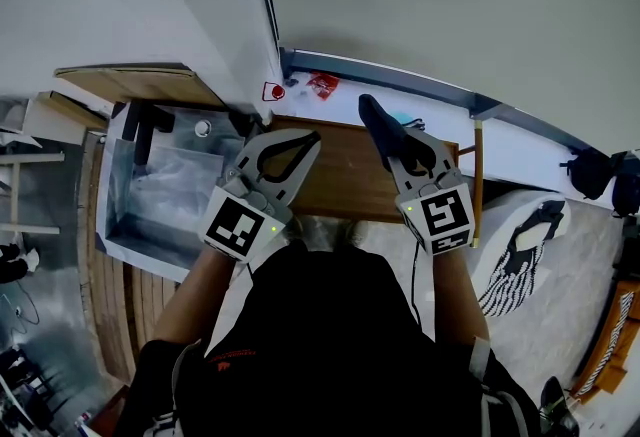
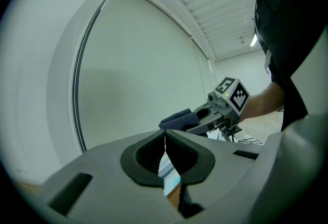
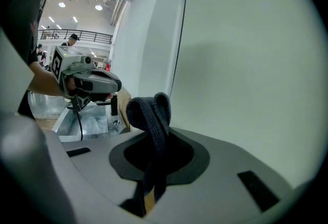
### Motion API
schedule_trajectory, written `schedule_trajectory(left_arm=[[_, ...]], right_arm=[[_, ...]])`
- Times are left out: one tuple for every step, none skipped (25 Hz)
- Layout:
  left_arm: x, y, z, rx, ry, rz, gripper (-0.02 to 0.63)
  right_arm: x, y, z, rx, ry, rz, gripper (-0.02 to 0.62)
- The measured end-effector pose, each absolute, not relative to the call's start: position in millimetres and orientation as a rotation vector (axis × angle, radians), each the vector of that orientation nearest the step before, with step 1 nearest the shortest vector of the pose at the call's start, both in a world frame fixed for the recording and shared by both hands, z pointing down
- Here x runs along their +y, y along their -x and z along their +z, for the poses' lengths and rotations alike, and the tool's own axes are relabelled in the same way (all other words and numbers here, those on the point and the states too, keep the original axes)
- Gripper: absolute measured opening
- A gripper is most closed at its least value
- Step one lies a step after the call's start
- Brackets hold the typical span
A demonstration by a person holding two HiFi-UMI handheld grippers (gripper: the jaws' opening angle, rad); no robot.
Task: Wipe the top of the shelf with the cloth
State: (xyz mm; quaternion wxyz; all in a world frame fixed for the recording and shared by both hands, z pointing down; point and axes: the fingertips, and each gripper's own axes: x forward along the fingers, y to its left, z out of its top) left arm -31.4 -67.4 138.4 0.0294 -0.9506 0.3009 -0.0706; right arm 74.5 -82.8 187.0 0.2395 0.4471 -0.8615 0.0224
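1. Wooden shelf top point(image 1: 340, 175) lies straight below me, its far edge close to a white wall point(image 1: 450, 5).
2. Dark cloth point(image 3: 151, 115): clenched in the fingers of my right gripper point(image 1: 392, 147). A bunched fold sticks out past the tips and the tail hangs down between them.
3. Cloth position: over the far right part of the shelf top, near the wall. Contact with the wood: cannot tell.
4. Left gripper point(image 1: 305, 143): fingers pressed together tip to tip, nothing between them. It is held over the left part of the shelf top, beside the right gripper but apart from it.
5. Left of the shelf: a metal tray point(image 1: 115, 195) with clear plastic sheet inside.
6. Beyond the shelf, on a pale ledge by the wall: a small red packet point(image 1: 322, 83).
7. Right of the shelf, on the floor: a black-and-white striped bag point(image 1: 520, 260).
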Motion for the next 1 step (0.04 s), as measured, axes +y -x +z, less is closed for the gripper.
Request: schedule_trajectory(left_arm=[[-67.5, 31.1, 138.6, 0.929, 2.934, -0.218, 0.021]], right_arm=[[-82.2, -75.3, 188.7, -2.352, -1.219, 0.066, 0.048]])
